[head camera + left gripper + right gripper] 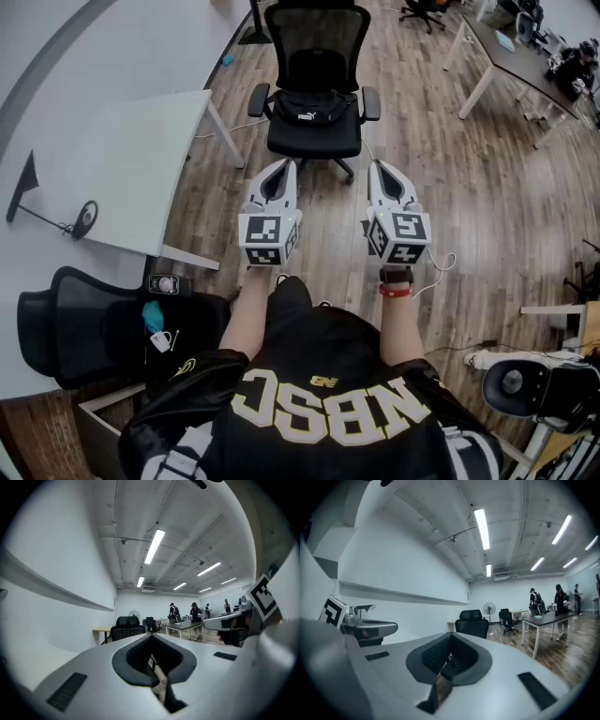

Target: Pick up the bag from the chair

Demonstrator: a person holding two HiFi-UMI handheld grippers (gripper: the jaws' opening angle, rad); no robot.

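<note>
Bag (315,105) is seen lying on the seat of the black chair (316,42). The chair is stood on the wood floor (450,197) beside a white table (141,155), well in front of the person. The bag is black and soft and is slumped against the chair's back. It is not touched by anything. The step in hand is judged to be the very start: the chair is faced, but no reach is begun.

The left gripper (284,167) and the right gripper (380,169) are held side by side and pointed at the chair, well apart from the bag. In each gripper view the two jaws are seen pressed together, with nothing held between them.

For the next move, the gap to the chair must be closed. At least one pair of jaws must be opened before the bag is reached. A strap or a fold of cloth would likely be pinched and then lifted clear of the armrests.

A small white "PUMA" mark is printed on the bag's front. Big letters, "NBSC", can be read on the person's black shirt (328,403). Black and white square markers are shown on each gripper's cube (267,239).
</note>
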